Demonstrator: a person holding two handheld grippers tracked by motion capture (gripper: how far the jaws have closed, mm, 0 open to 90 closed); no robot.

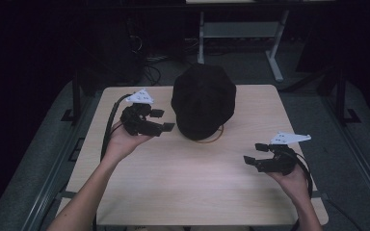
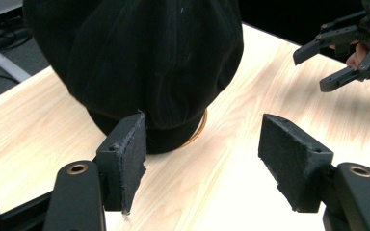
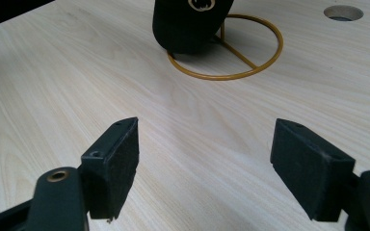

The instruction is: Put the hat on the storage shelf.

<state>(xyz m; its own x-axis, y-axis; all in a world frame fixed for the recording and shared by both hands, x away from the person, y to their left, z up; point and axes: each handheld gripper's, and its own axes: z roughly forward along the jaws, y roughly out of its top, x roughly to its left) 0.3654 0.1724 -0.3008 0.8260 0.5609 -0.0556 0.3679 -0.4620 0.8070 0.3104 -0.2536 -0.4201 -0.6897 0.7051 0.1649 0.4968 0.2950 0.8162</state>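
Note:
A black cap (image 1: 203,100) sits on a gold wire stand (image 3: 231,57) near the far middle of the light wooden table (image 1: 192,178). My left gripper (image 1: 163,120) is just left of the cap, open, with nothing between its pads (image 2: 130,159). The cap (image 2: 144,62) looms close ahead of it. My right gripper (image 1: 254,155) is open over the table's right side, well apart from the cap (image 3: 188,24). It also appears far off in the left gripper view, as the right gripper (image 2: 339,55).
A round hole (image 3: 343,12) is cut in the tabletop beyond the stand. Behind the table stands a white desk frame (image 1: 241,33) with cables on a grey floor. Bare tabletop lies in front between the forearms.

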